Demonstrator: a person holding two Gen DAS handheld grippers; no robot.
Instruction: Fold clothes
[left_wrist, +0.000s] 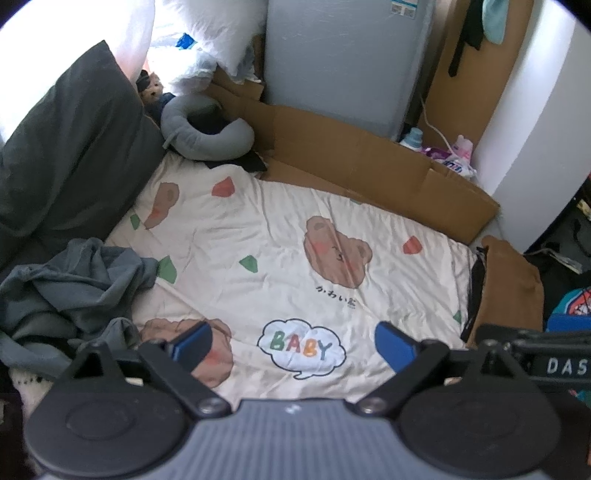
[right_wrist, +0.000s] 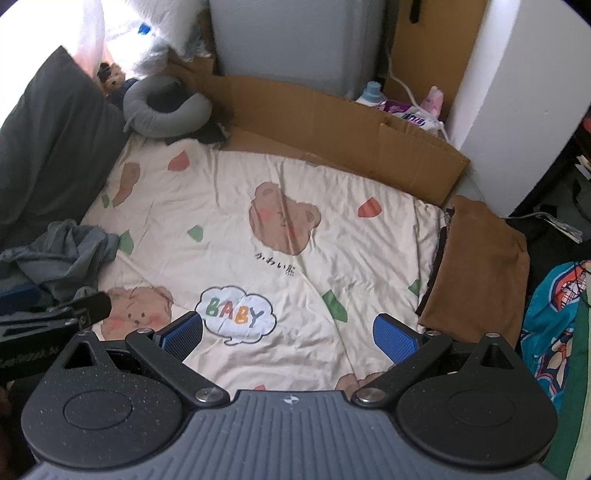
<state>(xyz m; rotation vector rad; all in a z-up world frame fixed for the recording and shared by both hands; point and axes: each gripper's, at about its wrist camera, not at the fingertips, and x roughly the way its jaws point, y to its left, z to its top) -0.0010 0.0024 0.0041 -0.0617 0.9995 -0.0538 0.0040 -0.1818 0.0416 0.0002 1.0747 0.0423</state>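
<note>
Bed cover (left_wrist: 280, 221), cream with bear print and a "BABY" bubble: spread flat, middle bare. Grey garment (left_wrist: 66, 280), crumpled: at the cover's left edge. Brown garment (right_wrist: 480, 266), folded flat: at the cover's right edge. Left gripper (left_wrist: 293, 347): jaws wide apart, empty, above the near edge. Right gripper (right_wrist: 288, 334): jaws wide apart, empty, above the near edge. Cardboard (left_wrist: 369, 166): along the far edge.

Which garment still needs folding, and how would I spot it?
Start from the cream bear-print blanket spread over the bed. At its left edge, below the dark pillow, lies the grey garment. It is a crumpled heap, unlike the brown garment lying flat and folded at the right edge.
</note>
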